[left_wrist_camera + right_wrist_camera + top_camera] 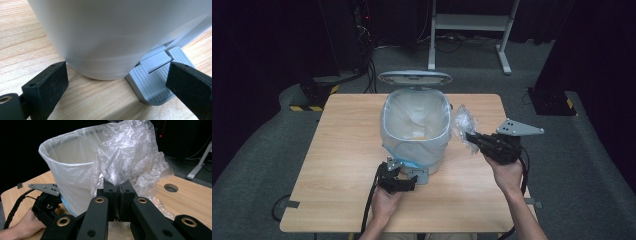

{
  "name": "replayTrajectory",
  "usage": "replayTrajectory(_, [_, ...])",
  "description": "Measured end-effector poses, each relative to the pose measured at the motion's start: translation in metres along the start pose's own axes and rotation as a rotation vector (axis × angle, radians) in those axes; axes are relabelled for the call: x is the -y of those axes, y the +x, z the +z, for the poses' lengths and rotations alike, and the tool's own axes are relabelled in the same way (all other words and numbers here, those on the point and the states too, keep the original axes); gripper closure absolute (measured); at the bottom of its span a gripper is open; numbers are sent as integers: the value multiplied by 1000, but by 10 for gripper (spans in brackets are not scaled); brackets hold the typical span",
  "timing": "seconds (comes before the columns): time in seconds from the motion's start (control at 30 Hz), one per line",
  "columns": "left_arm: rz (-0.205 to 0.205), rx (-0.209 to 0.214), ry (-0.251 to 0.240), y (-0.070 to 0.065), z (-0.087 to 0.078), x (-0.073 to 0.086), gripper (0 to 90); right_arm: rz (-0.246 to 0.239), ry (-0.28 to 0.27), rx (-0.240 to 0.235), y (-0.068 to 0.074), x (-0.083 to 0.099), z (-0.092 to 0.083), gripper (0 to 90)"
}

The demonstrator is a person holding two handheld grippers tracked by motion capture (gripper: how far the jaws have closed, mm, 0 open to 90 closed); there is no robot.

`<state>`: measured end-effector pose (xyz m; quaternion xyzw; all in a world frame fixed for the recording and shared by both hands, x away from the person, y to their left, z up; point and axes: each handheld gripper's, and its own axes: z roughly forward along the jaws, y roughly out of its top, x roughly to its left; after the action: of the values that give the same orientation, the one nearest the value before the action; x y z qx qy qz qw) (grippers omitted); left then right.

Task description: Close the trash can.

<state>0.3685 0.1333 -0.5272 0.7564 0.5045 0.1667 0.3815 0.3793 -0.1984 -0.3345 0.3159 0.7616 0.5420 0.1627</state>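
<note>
A white pedal bin (414,127) stands mid-table with its lid (414,77) raised and a clear liner bag over its rim. My left gripper (404,172) is low at the bin's near base. In the left gripper view it is open (117,72), the bin's base (105,45) and grey pedal (155,82) between the jaws, the right jaw over the pedal's edge. Right of the bin, my right gripper (469,136) is shut on a crumpled sheet of clear plastic film (462,120). The film (130,155) bunches up from the closed jaws (117,186) beside the bin (67,170).
The wooden table (347,120) has bare room left and right of the bin, and a round cable hole (171,187) near the right side. A white desk frame (472,22) and cables stand on the floor behind. The left gripper (46,205) appears in the right gripper view.
</note>
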Motion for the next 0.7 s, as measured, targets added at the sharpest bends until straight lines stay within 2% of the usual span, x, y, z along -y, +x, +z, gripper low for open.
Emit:
replayTrajectory(0.3, [0, 0, 0, 0, 0, 0, 43, 6, 1, -11, -1, -5, 1, 867])
replayTrajectory(0.7, [0, 0, 0, 0, 0, 0, 43, -11, 3, -23, 3, -19, 4, 867])
